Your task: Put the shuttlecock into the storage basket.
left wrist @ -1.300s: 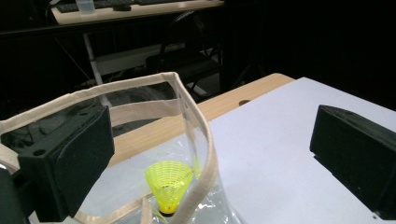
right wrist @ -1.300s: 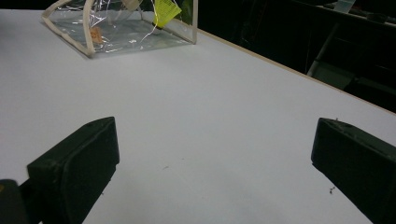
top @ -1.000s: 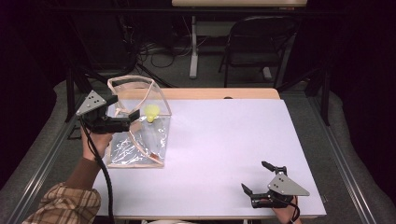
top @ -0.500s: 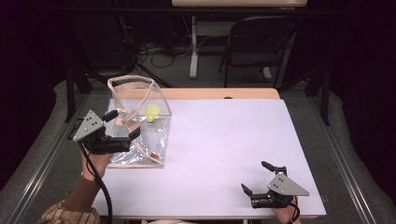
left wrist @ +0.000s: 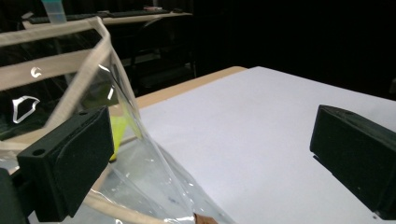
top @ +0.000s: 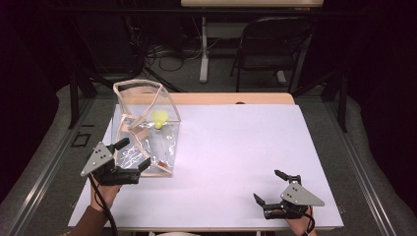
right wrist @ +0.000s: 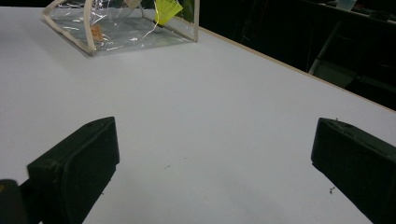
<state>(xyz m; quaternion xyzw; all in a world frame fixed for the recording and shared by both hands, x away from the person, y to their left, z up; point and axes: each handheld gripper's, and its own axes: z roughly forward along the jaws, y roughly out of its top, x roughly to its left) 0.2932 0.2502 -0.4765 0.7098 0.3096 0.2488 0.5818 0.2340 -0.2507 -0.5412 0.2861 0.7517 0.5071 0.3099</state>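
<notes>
A clear plastic bag (top: 147, 130) with tan trim stands on the left of the white table (top: 236, 147), with a small yellow object (top: 159, 119) inside it. My left gripper (top: 132, 155) is open at the bag's near left corner, its jaws wide apart and nothing between them. In the left gripper view the bag (left wrist: 79, 121) rises just past the left jaw, the yellow object (left wrist: 117, 133) showing through the plastic. My right gripper (top: 273, 187) rests open near the table's front right. The right gripper view shows the bag (right wrist: 126, 25) and the yellow object (right wrist: 167, 10) far off.
A strip of bare wood (top: 236, 98) runs along the table's far edge. Behind it stand a dark folding chair (top: 268, 49) and a desk leg (top: 203, 49) with cables on the floor. White tabletop stretches between the two grippers.
My left gripper has drawn back toward the near edge, from the bag's upper side down to its near left corner. The bag, released, stands on its own. The right gripper has stayed put.
</notes>
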